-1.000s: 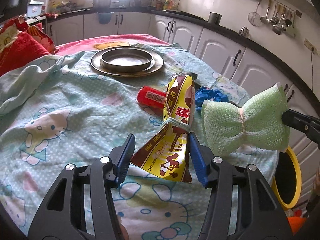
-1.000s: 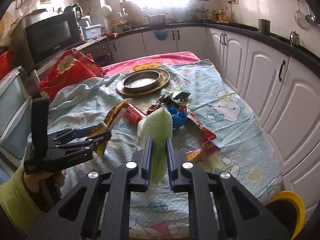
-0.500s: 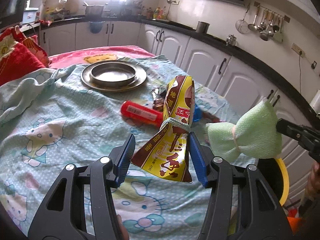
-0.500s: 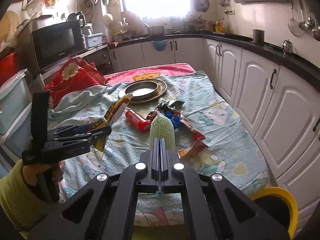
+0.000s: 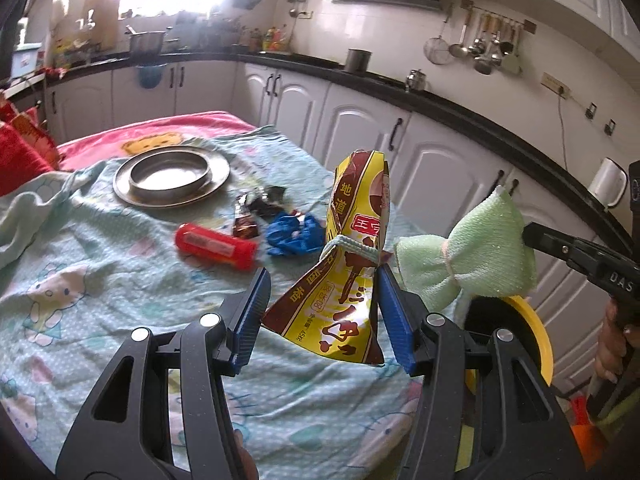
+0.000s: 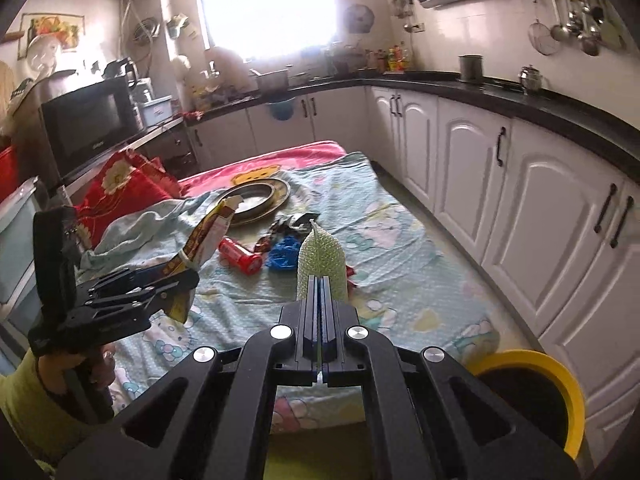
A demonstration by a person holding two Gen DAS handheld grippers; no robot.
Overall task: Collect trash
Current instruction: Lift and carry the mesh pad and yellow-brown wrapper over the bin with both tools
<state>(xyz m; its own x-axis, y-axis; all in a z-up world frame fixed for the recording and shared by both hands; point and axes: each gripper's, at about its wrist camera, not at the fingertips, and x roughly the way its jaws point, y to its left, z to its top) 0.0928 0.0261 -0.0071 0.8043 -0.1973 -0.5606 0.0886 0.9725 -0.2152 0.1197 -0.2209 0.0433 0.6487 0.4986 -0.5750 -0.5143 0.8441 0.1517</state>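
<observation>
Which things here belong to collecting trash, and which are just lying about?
Trash job: yellow snack wrapper in left gripper; green mesh cloth in right gripper; red tube; blue wrapper; yellow-rimmed bin.
Lying about: metal plate; red cushion.

The yellow-and-brown snack wrapper (image 5: 344, 280) was glossy printed film, creased and crinkled, cinched by a pale cloth band. The green scrubbing cloth (image 5: 472, 256) looked like a coarse, nubbly mesh weave (faintly sparkling where light caught it). Both grippers' bodies were matt black plastic with shiny metal screw heads, and the left gripper's fingers (image 5: 250, 316) carried ribbed blue pads. The bedsheet (image 5: 100, 288) was soft, matt printed cotton, rumpled. The round tray (image 5: 172, 176) was dull brushed metal. The red tube (image 5: 216, 246) had a smooth plastic sheen. The bin's rim (image 6: 560, 384) was smooth yellow plastic.
</observation>
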